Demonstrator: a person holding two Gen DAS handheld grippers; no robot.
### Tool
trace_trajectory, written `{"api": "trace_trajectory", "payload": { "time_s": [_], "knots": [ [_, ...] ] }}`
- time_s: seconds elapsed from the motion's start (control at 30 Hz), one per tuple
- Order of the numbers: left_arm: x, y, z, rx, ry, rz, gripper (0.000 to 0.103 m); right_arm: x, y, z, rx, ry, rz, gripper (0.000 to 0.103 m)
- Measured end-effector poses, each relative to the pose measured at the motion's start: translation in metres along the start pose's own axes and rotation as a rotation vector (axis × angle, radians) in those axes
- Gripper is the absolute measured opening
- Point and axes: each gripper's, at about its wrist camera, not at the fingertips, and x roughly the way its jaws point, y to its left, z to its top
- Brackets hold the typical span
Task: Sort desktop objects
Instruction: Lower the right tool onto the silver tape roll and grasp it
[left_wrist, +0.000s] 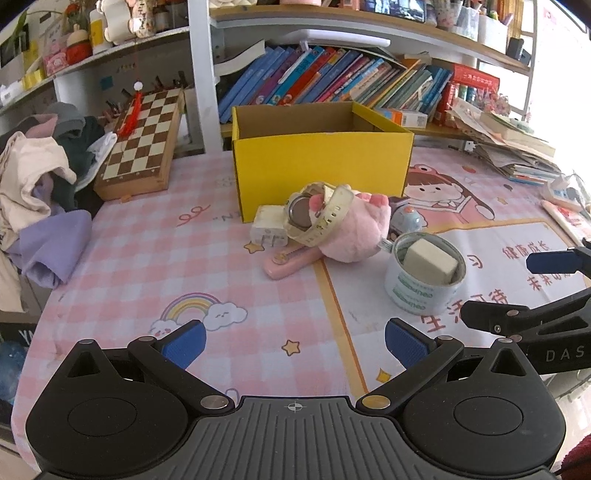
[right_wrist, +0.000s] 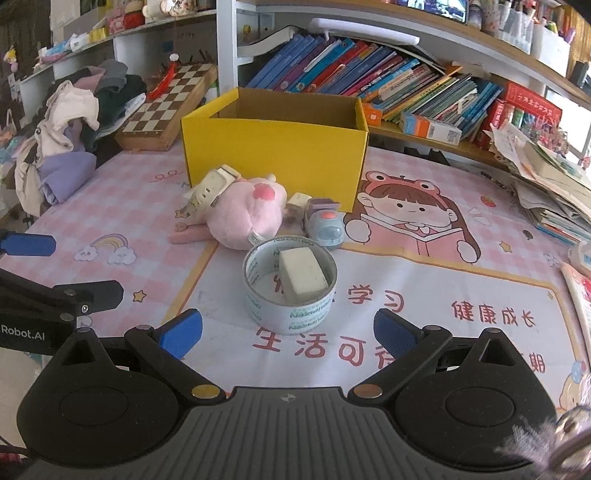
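An empty yellow box (left_wrist: 321, 166) (right_wrist: 275, 155) stands at the back of the desk. In front of it lies a pink plush toy (left_wrist: 354, 232) (right_wrist: 245, 212) with a cream watch (left_wrist: 314, 218) (right_wrist: 208, 190) draped over it. A white charger (left_wrist: 267, 225), a pink stapler (left_wrist: 291, 262) (right_wrist: 188, 234) and a small blue toy (right_wrist: 325, 225) (left_wrist: 406, 219) lie beside them. A tape roll (left_wrist: 424, 275) (right_wrist: 290, 290) holds a white eraser (right_wrist: 303, 275) (left_wrist: 428, 262). My left gripper (left_wrist: 293, 343) is open, well short of the pile. My right gripper (right_wrist: 288, 332) is open just before the tape roll.
A chessboard (left_wrist: 142, 140) (right_wrist: 171, 103) and a heap of clothes (left_wrist: 40, 184) (right_wrist: 74, 129) sit at the left. Shelves of books (left_wrist: 332, 79) (right_wrist: 369, 77) stand behind the box. Stacked papers (right_wrist: 546, 184) crowd the right edge. A cartoon mat (right_wrist: 424, 295) covers the desk.
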Motion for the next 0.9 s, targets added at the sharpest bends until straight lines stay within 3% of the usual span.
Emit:
{"api": "trace_trajectory", "payload": {
  "time_s": [0.9],
  "knots": [
    [0.043,-0.010,0.030,-0.038,0.055,0.068,0.103,0.072,-0.026,0.034,-0.073,0.139,0.115,0.101]
  ]
}}
